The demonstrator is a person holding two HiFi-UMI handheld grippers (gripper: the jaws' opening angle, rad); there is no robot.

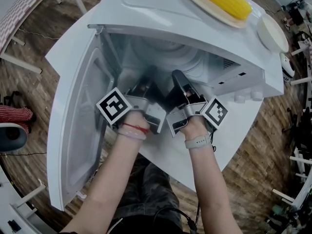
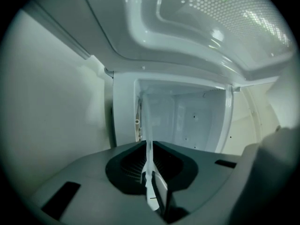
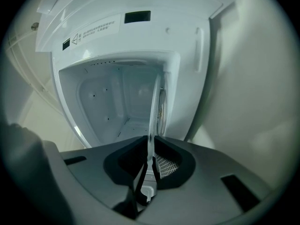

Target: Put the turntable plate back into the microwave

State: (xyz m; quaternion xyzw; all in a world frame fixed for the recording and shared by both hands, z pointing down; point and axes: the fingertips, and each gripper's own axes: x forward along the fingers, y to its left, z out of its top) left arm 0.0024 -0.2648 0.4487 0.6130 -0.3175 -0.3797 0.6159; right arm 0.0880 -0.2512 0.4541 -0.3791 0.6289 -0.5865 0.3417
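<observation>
Pinching the left rim of the turntable plate (image 2: 146, 121) with the left tongs (image 2: 151, 175), pressed onto thin glass seen edge-on. Held deep inside the microwave (image 1: 195, 33) cavity, spanning sideways between both grips, close over the floor; touching or not, cannot tell. Pinching the right rim likewise with the right tongs (image 3: 149, 172). Likely next: lowering both sides evenly.

A white angular tabletop (image 1: 240, 136) above the wood-plank floor (image 1: 41, 35) carries one thing directly — a white box-shaped microwave oven (image 1: 161, 18), door open.
</observation>
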